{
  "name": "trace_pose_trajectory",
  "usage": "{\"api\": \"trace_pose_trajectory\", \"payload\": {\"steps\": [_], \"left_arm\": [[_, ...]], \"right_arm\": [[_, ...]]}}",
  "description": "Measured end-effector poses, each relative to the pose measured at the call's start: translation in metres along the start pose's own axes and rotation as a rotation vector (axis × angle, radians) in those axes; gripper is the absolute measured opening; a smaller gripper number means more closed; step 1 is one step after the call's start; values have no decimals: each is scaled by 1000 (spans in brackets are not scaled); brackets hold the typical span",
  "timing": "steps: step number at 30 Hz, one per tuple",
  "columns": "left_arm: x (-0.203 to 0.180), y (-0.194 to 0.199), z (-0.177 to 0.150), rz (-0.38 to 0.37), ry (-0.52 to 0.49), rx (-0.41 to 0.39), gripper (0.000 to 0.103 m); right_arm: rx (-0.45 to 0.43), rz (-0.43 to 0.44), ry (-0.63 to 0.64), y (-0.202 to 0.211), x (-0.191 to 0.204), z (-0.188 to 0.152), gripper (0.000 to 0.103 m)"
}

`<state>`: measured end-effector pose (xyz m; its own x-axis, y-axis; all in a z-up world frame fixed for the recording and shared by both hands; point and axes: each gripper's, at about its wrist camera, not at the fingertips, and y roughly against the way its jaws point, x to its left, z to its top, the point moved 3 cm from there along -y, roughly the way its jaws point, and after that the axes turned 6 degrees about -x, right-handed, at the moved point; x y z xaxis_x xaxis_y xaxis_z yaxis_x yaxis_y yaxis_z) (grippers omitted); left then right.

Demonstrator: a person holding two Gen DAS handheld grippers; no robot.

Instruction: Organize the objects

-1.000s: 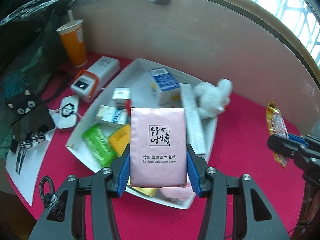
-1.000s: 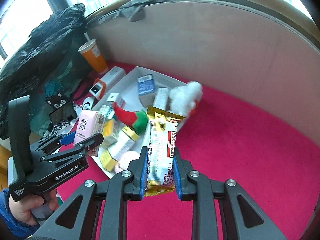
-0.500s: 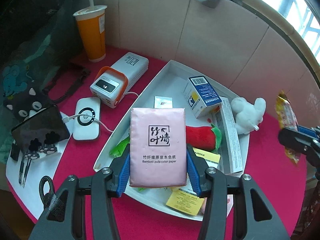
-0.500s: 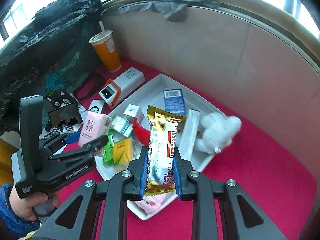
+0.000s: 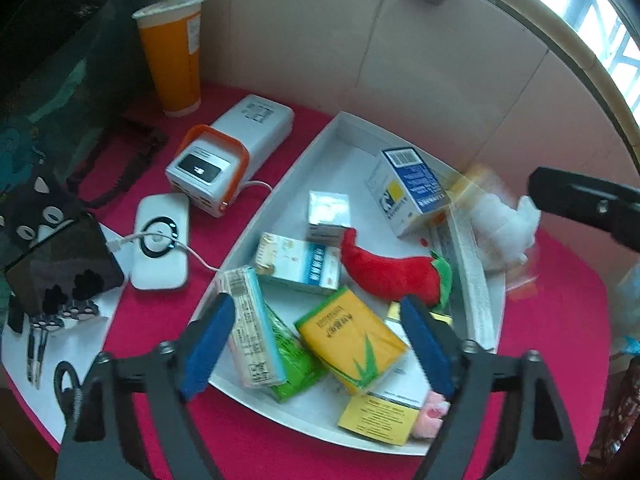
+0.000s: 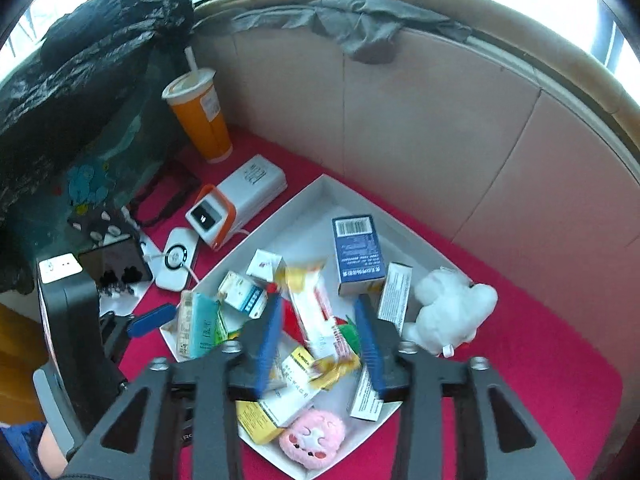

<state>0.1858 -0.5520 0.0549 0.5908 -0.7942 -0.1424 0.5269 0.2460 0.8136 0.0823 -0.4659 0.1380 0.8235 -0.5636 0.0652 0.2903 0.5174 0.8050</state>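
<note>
Both grippers stand released above the white tray (image 5: 476, 312) on the red worktop (image 6: 540, 360).
The left gripper (image 5: 316, 344) has just been opening; the tissue pack (image 5: 250, 328) sits on edge in the tray's left corner, free of the fingers (image 5: 206, 350). The right gripper (image 6: 320, 340) has just been opening too, with the blurred yellow snack packet (image 6: 316, 316) loose between its fingers over the tray.

Daylight is coming through the windows (image 6: 618, 46) up high. A curved tan wall (image 6: 420, 120) is standing behind the red counter (image 6: 540, 360). A grey cloth (image 6: 360, 24) is hanging over its top.
</note>
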Motion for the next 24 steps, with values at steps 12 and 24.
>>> {"api": "trace_pose_trajectory", "payload": {"steps": [12, 24], "left_arm": [[-9, 4, -2, 37, -37, -17, 95], [-22, 16, -6, 26, -63, -31, 95]], "right_arm": [[-9, -40, -99, 19, -27, -18, 69], [-23, -54, -120, 38, -33, -31, 74]]}}
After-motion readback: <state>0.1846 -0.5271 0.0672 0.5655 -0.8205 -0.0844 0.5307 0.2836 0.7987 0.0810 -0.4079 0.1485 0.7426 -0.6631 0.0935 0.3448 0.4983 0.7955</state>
